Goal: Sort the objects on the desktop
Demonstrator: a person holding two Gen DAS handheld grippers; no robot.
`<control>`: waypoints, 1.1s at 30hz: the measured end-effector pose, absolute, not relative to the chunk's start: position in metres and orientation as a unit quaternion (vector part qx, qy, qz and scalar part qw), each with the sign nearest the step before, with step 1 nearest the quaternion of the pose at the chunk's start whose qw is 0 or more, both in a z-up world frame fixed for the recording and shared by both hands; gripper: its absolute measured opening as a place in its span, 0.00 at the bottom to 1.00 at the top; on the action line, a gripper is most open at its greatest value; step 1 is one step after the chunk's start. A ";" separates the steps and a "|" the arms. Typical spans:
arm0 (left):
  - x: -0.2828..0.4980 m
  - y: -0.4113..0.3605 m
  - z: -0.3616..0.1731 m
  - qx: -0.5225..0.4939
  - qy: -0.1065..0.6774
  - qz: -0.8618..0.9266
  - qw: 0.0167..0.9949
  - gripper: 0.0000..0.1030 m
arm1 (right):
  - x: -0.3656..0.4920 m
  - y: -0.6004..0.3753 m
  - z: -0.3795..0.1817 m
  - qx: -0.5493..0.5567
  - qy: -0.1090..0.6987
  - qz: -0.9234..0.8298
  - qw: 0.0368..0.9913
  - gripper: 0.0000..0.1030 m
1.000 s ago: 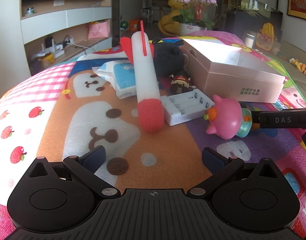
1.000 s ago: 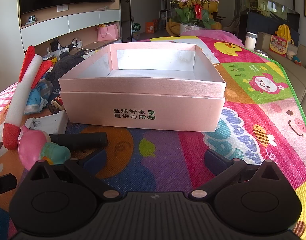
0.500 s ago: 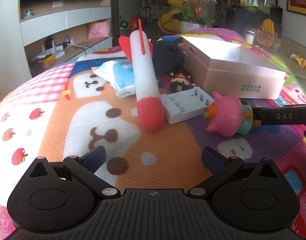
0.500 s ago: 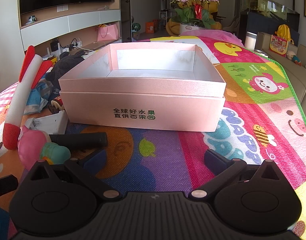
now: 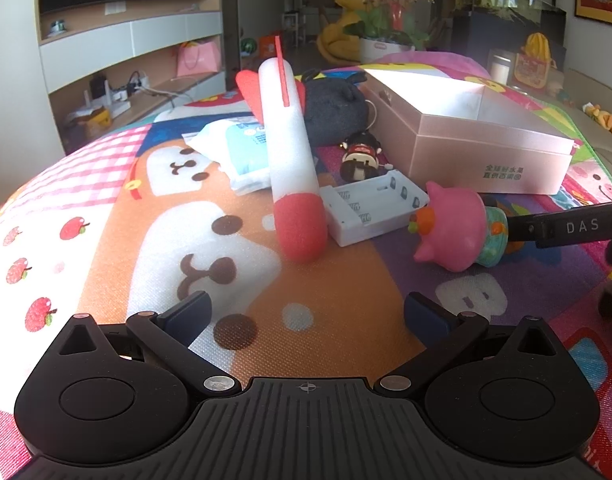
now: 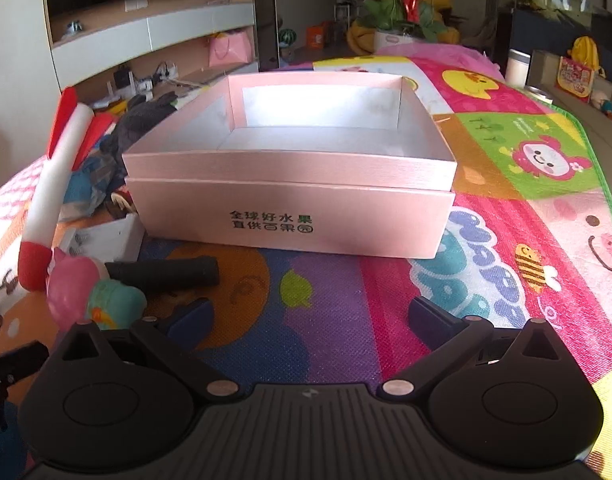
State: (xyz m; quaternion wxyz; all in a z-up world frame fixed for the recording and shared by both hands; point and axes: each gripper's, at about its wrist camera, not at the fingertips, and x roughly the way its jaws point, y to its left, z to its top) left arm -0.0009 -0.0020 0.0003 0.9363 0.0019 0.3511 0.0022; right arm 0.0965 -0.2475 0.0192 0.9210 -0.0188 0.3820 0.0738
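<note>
The left gripper (image 5: 306, 314) hovered low over the cartoon play mat (image 5: 106, 216), jaws spread wide and empty, with the white foam rocket (image 5: 292, 160) lying at 12 o'clock, its red tip touching the white battery holder (image 5: 372, 206), and the pink pig toy (image 5: 456, 228) at 2 o'clock. The right gripper (image 6: 308, 316) was also parted with nothing between its fingers, facing the open pink gift box (image 6: 290, 216) at 12 o'clock, a black cylinder (image 6: 166, 274) and the pig toy at 10 o'clock
</note>
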 end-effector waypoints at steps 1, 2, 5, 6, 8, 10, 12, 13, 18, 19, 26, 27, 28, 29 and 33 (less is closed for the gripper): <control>0.000 -0.002 0.001 0.003 0.353 0.002 0.936 1.00 | 0.097 -0.248 0.020 -0.015 0.386 0.071 0.919 1.00; 0.000 -0.002 0.001 0.004 0.356 0.002 0.935 1.00 | 0.094 -0.247 0.020 -0.015 0.391 0.067 0.918 1.00; 0.003 -0.002 0.002 0.005 0.363 0.000 0.932 1.00 | 0.090 -0.246 0.020 -0.011 0.394 0.062 0.917 1.00; 0.002 -0.003 0.002 0.006 0.362 0.001 0.932 1.00 | 0.088 -0.246 0.020 -0.014 0.392 0.063 0.918 1.00; 0.002 -0.002 0.002 0.005 0.361 0.000 0.932 1.00 | 0.086 -0.246 0.020 -0.020 0.392 0.068 0.917 1.00; 0.002 0.001 0.003 0.000 0.361 -0.004 0.932 1.00 | 0.086 -0.247 0.021 -0.019 0.391 0.072 0.918 1.00; -0.001 0.007 0.006 -0.009 0.360 -0.001 0.933 1.00 | 0.082 -0.247 0.023 -0.020 0.391 0.082 0.917 1.00; -0.003 0.012 0.008 -0.016 0.356 0.004 0.934 1.00 | 0.079 -0.248 0.025 -0.014 0.388 0.094 0.917 1.00; -0.013 0.033 0.022 -0.034 0.326 0.025 0.944 1.00 | 0.062 -0.246 0.038 0.013 0.349 0.143 0.926 0.90; -0.015 0.036 0.026 -0.038 0.320 0.024 0.946 1.00 | 0.062 -0.244 0.042 0.012 0.344 0.154 0.926 0.77; -0.023 0.050 0.040 -0.053 0.297 0.035 0.953 1.00 | 0.072 -0.213 0.045 0.055 0.369 0.232 0.898 0.53; -0.024 0.054 0.041 -0.054 0.297 0.041 0.952 1.00 | 0.069 -0.207 0.044 0.053 0.372 0.257 0.891 0.53; -0.024 0.057 0.041 -0.055 0.298 0.046 0.952 1.00 | 0.065 -0.202 0.046 0.050 0.368 0.277 0.886 0.53; -0.025 0.060 0.041 -0.054 0.299 0.048 0.952 1.00 | 0.061 -0.197 0.049 0.042 0.358 0.288 0.887 0.53; -0.031 0.066 0.040 -0.056 0.302 0.047 0.951 1.00 | 0.066 -0.200 0.054 0.013 0.325 0.225 0.918 0.71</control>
